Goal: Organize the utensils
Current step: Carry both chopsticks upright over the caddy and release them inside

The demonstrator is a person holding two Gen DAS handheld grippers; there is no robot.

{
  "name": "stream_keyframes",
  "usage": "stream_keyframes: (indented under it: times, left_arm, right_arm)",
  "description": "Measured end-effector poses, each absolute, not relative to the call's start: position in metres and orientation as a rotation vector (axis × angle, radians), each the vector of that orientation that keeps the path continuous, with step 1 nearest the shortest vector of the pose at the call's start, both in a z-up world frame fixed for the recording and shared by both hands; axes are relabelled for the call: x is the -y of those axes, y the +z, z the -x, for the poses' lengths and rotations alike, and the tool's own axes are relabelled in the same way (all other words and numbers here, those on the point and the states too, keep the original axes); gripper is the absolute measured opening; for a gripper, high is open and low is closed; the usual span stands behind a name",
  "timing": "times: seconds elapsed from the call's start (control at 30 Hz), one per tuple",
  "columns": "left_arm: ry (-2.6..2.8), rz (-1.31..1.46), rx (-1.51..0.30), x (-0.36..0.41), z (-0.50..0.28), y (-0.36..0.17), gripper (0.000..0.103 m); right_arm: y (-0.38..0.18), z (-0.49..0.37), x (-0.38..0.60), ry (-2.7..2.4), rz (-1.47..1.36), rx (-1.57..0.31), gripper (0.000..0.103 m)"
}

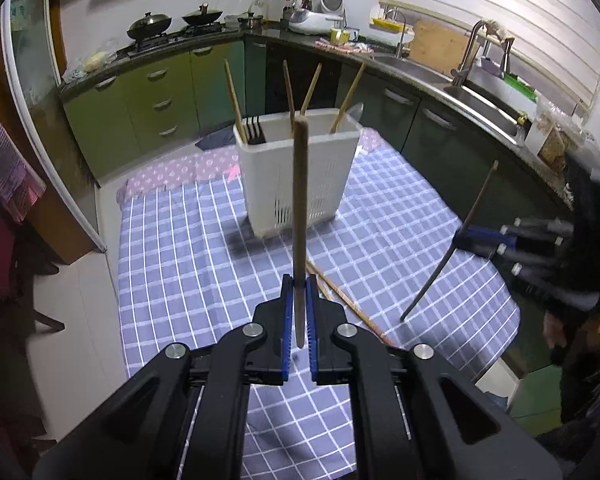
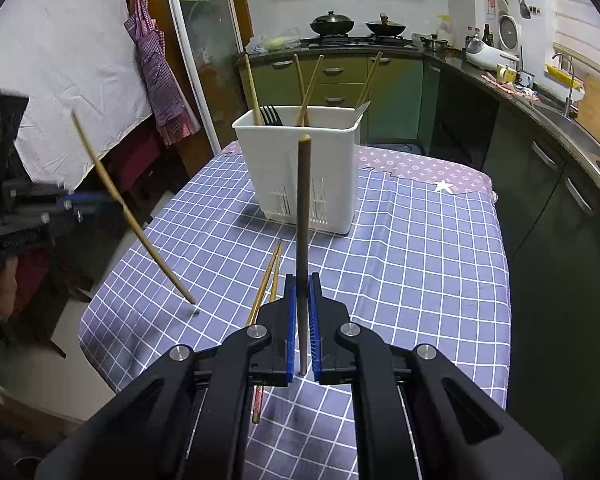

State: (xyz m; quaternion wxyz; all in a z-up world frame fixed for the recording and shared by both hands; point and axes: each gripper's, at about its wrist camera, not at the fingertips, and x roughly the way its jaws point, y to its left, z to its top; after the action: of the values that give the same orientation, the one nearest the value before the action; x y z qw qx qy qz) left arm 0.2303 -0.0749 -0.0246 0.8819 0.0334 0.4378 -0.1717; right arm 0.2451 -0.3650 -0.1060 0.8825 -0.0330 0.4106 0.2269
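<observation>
so, left wrist view: left tool [image 1: 299, 292] is clamped shut on a light wooden chopstick [image 1: 300, 208], which sticks up almost straight between the blue pads, top end level w/ the rim of the white utensil holder [image 1: 296, 176] as seen from here. holder stands on the checked tabletop [image 1: 400, 216] w/ four chopsticks and a black fork [image 1: 254, 128] already in it. right tool [image 1: 466, 236] shows at the right edge, gripping a dark chopstick [image 1: 452, 240] held slanted, low tip near the cloth. two more chopsticks [image 1: 340, 298] lie flat on the cloth just ahead of the left tool.

right wrist view: right tool [image 2: 302, 296] is closed on the dark chopstick [image 2: 303, 216], upright in the pads. left tool [image 2: 66, 202] sits at the left edge, blurred, its light stick [image 2: 128, 208] tilted w/ tip just above the cloth. loose pair [image 2: 270, 272] lies btwn tool and holder [image 2: 300, 160].

step, i'd say: both sticks picked, carry-to-holder phase. next move prob needs each stick lifted over the rim, tipped lower end down, then released inside. both tools point down-forward at the tabletop, holder well ahead.
</observation>
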Motion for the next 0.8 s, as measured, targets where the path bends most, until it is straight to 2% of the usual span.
stream_keyframes:
  times: [0.33, 0.47, 0.6, 0.8]
  left_arm:
    - [-0.351, -0.04, -0.751, 0.083, -0.285, 0.075, 0.006]
    - [-0.322, -0.028, -0.663, 0.089, -0.315, 0.098, 0.006]
    - [-0.292, -0.033, -0.649, 0.098, -0.345, 0.089, 0.006]
    - [-0.238, -0.05, -0.765, 0.106, -0.385, 0.032, 0.006]
  right_arm:
    - [-0.106, -0.247, 0.37, 0.477, 0.055, -0.855, 0.007]
    - [-0.107, -0.248, 0.373, 0.475, 0.047, -0.856, 0.007]
    - [-0.109, -0.248, 0.376, 0.475, 0.039, -0.86, 0.007]
    - [-0.109, -0.251, 0.38, 0.469, 0.024, -0.868, 0.007]
